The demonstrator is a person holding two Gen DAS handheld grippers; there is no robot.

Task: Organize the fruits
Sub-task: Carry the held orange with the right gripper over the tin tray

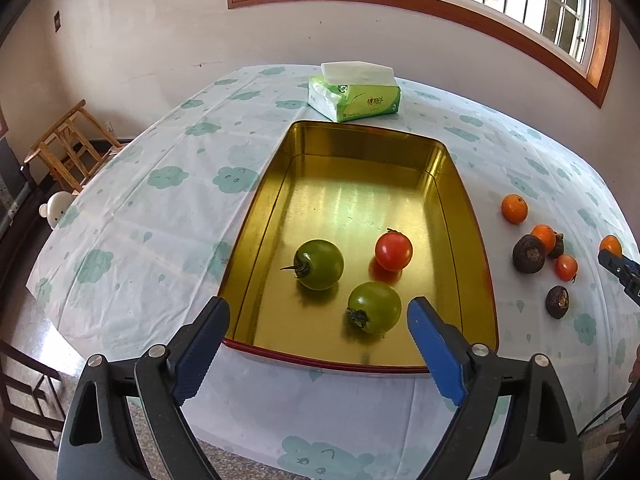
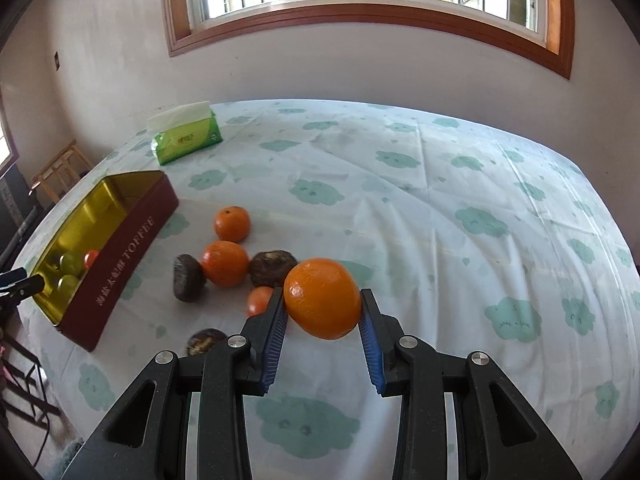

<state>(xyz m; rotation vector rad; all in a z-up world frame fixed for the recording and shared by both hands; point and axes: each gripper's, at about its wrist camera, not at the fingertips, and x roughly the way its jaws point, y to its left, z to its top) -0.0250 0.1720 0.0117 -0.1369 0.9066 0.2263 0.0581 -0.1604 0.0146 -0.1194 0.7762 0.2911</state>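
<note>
My left gripper (image 1: 318,312) is open and empty over the near end of a gold-lined tin (image 1: 476,240). In the tin lie two green tomatoes (image 1: 320,264) (image 1: 374,307) and a red tomato (image 1: 393,251). My right gripper (image 2: 322,300) is shut on an orange (image 2: 322,298), held above the cloth. On the table left of it lie two more oranges (image 2: 232,223) (image 2: 224,263), a small red tomato (image 2: 259,300) and three dark brown fruits (image 2: 188,278) (image 2: 273,267) (image 2: 206,341). The tin shows in the right wrist view (image 2: 120,264).
A green tissue pack (image 1: 354,94) lies behind the tin on the cloud-print tablecloth (image 2: 440,208). A wooden stool (image 1: 70,144) and a white figure (image 1: 56,206) stand off the table's left edge. The right gripper's tip (image 1: 620,270) shows at the left wrist view's right edge.
</note>
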